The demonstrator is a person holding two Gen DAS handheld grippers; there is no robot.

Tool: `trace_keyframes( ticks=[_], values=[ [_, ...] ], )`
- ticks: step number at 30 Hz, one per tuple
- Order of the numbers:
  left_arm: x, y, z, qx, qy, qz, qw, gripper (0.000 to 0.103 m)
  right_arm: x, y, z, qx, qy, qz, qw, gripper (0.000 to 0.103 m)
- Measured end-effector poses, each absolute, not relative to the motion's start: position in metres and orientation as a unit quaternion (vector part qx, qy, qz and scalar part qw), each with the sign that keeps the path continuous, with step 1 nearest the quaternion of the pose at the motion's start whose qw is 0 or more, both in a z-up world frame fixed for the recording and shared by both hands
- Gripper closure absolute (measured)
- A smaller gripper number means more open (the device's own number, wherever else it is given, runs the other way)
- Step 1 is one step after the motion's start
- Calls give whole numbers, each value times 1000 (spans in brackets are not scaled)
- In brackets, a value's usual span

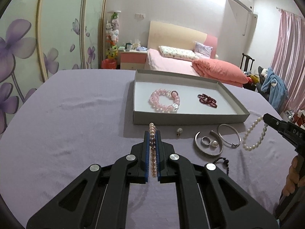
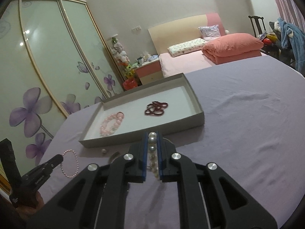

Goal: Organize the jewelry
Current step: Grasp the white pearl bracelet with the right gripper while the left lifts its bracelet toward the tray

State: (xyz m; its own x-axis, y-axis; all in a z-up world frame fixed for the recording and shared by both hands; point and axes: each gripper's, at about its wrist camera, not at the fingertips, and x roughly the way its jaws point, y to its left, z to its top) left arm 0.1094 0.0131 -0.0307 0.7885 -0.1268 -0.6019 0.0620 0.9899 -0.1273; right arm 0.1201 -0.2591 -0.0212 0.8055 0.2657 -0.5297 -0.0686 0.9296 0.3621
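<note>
1. Gripping a small pink pearl bracelet [image 1: 153,148], the left gripper [image 1: 152,133] has its blue pads clenched on the strand, which runs along the gap between the two fingers and pokes out past the tips.
2. The right gripper [image 2: 152,135] is likewise clenched on a white pearl bracelet [image 2: 153,152]; in the left wrist view this strand [image 1: 253,133] hangs as a loop from the gripper's tip [image 1: 266,117], above the cloth.
3. The grey tray [image 1: 190,117] sits on the purple cloth [image 1: 76,114], beyond both grippers.
4. Inside the tray, a large pink bead bracelet [image 1: 164,100] lies at the left and a dark red bead strand [image 1: 207,100] at the right, well apart.
5. On the cloth just near of the tray lie a silver cuff [image 1: 207,148], a silver bangle [image 1: 228,135], a silver ring [image 1: 205,140] and a pearl piece [image 1: 214,144], the last two inside the cuff's curve.
6. A small round earring [image 1: 179,131] lies left of the cuff.
7. A dark bead strand [image 1: 223,161] lies nearest the camera, right of the left gripper.
</note>
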Motion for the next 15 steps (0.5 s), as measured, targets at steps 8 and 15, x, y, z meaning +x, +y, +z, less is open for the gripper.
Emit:
trace_keyframes(
  ticks=[8,15],
  values=[
    [102,3,-23,-48,302,-55,951,97,109,-246,-11,162,280,104,941,93],
    [95,-4,-17,-45,284,-61,956,97,101,-235,-5,147,265,110,947,93]
  ],
)
